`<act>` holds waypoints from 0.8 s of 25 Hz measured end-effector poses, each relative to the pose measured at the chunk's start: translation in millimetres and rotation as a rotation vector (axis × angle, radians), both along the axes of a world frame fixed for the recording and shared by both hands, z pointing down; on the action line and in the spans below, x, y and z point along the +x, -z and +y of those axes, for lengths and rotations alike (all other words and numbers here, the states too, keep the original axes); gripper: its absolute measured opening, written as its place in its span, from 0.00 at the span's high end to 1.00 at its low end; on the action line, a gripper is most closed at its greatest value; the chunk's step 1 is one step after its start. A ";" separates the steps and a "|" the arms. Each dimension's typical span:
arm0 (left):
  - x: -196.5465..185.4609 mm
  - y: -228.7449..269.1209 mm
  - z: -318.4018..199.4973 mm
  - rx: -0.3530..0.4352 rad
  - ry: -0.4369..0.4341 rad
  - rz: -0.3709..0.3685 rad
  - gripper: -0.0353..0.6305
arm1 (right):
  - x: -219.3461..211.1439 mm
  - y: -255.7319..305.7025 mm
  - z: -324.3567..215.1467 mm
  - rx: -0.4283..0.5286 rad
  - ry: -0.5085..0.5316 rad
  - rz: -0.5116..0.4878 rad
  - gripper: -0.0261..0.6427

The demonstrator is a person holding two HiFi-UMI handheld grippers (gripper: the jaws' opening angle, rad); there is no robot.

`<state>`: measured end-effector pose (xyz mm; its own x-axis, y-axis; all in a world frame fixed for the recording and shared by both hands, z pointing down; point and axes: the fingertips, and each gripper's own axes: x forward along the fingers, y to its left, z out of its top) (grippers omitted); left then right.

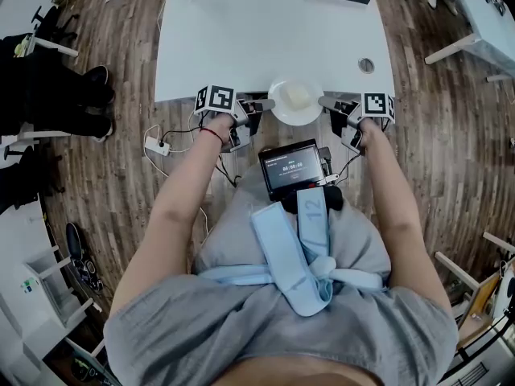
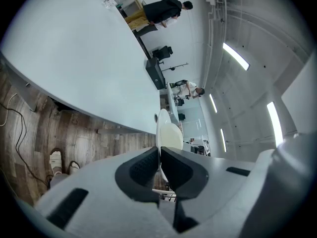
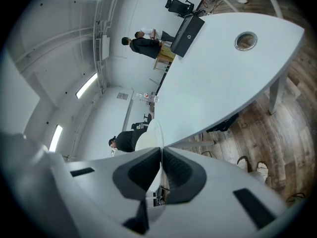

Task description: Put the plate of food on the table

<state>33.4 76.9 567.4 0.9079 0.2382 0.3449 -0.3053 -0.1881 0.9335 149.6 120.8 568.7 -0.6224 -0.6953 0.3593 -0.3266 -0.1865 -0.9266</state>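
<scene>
A: White plate (image 1: pixel 283 117) with pale food (image 1: pixel 296 96): where do we have it?
B: We hold it at the near edge of the table (image 1: pixel 241 30) (half over the top, half past it). Our left gripper (image 1: pixel 265 104) pinches its left rim, our right gripper (image 1: pixel 326 100) the opposite rim, jaws nearly together.

"12" on blue strap (image 1: pixel 312 225)

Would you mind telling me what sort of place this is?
Probably an office or lab: a long white table, a wheeled office chair and ceiling strip lights.
</scene>
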 end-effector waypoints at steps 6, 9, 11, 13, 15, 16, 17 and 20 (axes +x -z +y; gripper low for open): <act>9.7 1.1 1.6 0.003 0.015 0.002 0.90 | 10.1 -1.1 3.6 -0.010 0.003 0.000 0.90; 27.8 3.8 -6.8 0.006 0.031 0.002 0.90 | 27.9 2.2 -6.2 -0.003 0.013 -0.016 0.90; 33.4 4.3 -5.2 0.006 0.040 0.007 0.90 | 33.9 3.6 -5.5 0.001 0.020 -0.010 0.90; 33.7 3.6 4.2 0.006 0.045 0.013 0.90 | 34.0 4.6 2.6 0.010 0.023 -0.005 0.91; 34.4 3.0 8.6 0.004 0.052 0.018 0.90 | 34.6 4.6 5.9 0.015 0.022 -0.007 0.90; 35.9 2.8 6.7 0.001 0.054 0.018 0.90 | 36.4 4.2 3.9 0.012 0.021 -0.007 0.91; 38.3 2.8 1.3 -0.003 0.055 0.018 0.90 | 39.1 4.4 -1.6 0.008 0.022 -0.006 0.91; 48.9 3.3 -31.4 -0.017 0.057 0.017 0.90 | 50.4 5.9 -33.5 -0.014 0.029 0.002 0.91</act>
<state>82.3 45.5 564.1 0.9261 0.1913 0.3253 -0.2988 -0.1547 0.9417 200.0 87.3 562.8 -0.6412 -0.6722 0.3702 -0.3337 -0.1902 -0.9233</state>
